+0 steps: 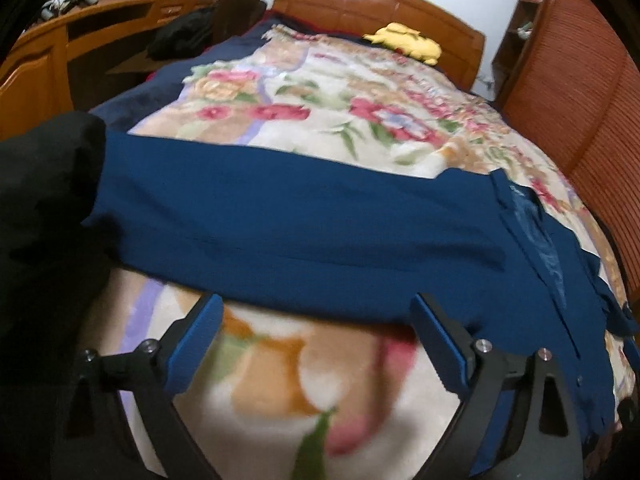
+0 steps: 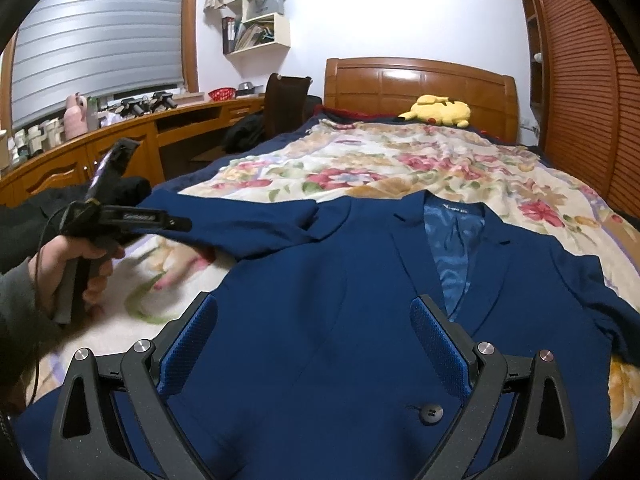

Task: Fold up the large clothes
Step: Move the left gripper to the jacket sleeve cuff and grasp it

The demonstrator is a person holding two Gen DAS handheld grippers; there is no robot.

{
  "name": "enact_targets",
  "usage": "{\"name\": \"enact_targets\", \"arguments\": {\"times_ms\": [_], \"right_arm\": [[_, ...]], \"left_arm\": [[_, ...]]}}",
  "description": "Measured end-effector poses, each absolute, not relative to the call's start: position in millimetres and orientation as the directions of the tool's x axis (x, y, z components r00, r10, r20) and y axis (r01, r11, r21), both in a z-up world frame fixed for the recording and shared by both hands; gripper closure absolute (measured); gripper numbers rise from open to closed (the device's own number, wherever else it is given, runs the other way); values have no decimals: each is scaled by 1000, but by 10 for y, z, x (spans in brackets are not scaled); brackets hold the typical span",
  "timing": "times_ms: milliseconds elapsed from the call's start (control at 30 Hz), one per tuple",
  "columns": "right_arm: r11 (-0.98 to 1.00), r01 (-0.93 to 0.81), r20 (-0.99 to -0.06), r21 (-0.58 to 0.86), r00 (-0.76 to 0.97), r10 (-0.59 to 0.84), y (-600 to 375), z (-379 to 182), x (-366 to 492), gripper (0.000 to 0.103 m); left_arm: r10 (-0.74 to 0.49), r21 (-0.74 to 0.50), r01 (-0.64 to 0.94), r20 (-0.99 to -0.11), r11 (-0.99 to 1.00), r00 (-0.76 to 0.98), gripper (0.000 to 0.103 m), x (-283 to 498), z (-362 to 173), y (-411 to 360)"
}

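One navy-blue woven suit jacket (image 2: 320, 300), flat on floral-blanketed bed (image 2: 400, 160) (collar far); sleeve runs left, nearer left claw (image 1: 316, 344); right claw (image 2: 314, 344) above front; both claws apart, empty.

Home bedroom, wooden bed (image 2: 420, 80), floral blanket (image 2: 400, 160), plush toy (image 2: 438, 110)

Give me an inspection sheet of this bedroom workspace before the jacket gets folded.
Surface: bed with floral blanket, wooden headboard.
Job's things: blue jacket face up, front open at the collar, one sleeve stretched sideways.
Clutter: yellow plush toy by the headboard.
Grippers: left gripper open, at the sleeve edge; right gripper open over the jacket front.
Cables: thin cable at the left hand.
Surroundings: desk, wall shelves, louvred doors.
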State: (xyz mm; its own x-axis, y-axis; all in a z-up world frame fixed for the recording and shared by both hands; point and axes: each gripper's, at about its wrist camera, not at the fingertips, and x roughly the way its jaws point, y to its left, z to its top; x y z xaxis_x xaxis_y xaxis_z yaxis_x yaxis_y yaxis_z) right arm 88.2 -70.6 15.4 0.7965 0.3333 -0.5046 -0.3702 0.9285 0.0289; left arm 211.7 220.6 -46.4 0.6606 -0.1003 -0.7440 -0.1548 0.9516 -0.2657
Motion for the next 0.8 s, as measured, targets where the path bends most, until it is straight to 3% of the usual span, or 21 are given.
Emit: {"name": "enact_targets", "arguments": {"times_ms": [533, 800], "right_arm": [[927, -372, -523, 40, 783, 337, -714, 86, 908, 4], [928, -370, -521, 51, 783, 341, -721, 80, 897, 4]], "left_arm": [[-68, -266, -256, -805, 929, 589, 15, 2419, -731, 2327], [-51, -249, -258, -804, 933, 592, 78, 2514, -690, 2407]]}}
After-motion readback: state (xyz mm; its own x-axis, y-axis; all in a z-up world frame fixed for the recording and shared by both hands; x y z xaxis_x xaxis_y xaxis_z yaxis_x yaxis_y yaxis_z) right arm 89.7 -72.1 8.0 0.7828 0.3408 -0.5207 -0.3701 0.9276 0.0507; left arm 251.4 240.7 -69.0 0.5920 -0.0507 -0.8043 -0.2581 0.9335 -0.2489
